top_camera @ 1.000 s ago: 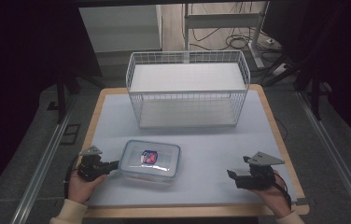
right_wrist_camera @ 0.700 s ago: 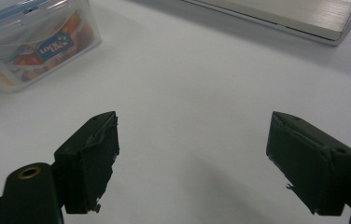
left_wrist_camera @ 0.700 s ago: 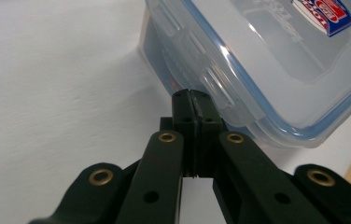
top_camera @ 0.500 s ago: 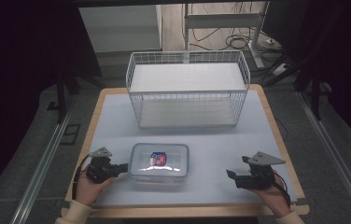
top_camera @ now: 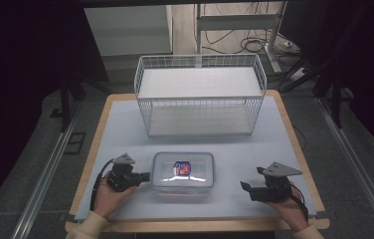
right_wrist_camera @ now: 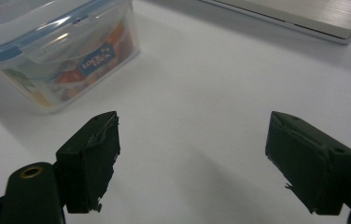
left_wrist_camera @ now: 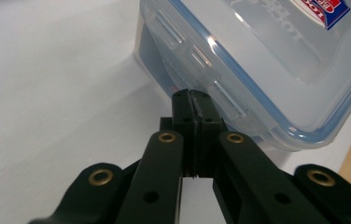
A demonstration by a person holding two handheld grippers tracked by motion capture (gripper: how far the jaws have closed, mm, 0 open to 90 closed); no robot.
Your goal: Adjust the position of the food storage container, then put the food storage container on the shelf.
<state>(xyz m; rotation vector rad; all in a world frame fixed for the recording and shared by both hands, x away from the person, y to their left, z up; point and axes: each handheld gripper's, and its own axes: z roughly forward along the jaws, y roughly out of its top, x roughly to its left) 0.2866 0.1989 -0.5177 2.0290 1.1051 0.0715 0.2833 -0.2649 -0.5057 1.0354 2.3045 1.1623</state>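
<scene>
The clear lidded box (top_camera: 182,173) sits at the near middle of the worktop (top_camera: 120,124), colourful packets inside. Left tongs (top_camera: 144,176) are pressed closed, tips at its left side latch; right tongs (top_camera: 245,187) gape wide, well apart. Wire basket (top_camera: 200,94) stands behind.

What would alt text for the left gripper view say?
Two black fingers pressed shut meet the side latch of a clear plastic container with a blue-sealed lid, standing on a white table.
</scene>
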